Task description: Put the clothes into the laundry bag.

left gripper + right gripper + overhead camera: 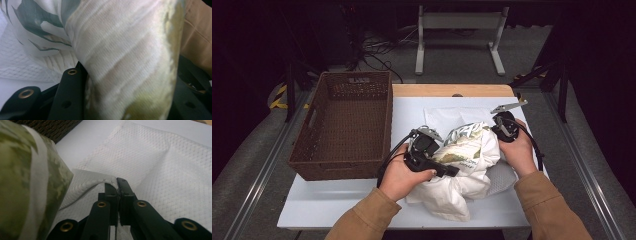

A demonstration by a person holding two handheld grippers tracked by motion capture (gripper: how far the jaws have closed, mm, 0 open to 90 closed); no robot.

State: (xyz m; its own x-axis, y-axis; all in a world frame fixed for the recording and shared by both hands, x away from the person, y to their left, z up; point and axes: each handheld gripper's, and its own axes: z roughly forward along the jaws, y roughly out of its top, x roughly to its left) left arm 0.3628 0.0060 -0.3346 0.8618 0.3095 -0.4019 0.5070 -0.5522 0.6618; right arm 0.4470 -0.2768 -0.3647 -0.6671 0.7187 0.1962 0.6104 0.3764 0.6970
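Note:
A white garment with a green and yellow print (464, 145) lies bunched on a white mesh bag (447, 117) in the middle of the table. My left gripper (451, 170) points right, and its jaws clamp a thick fold of the garment (125, 62), which bulges between them. My right gripper (495, 131), at the garment's right side, is shut on the thin edge of the mesh bag (95, 176) and holds that edge lifted off the layer below. In the right gripper view the printed garment (25, 182) sits just left of my gripper (117, 182).
A brown wicker basket (312, 145) stands at the left of the white table top (337, 200), close to my left hand. Its dark weave (57, 127) shows behind the bag in the right gripper view. A wooden strip (447, 90) runs along the far edge.

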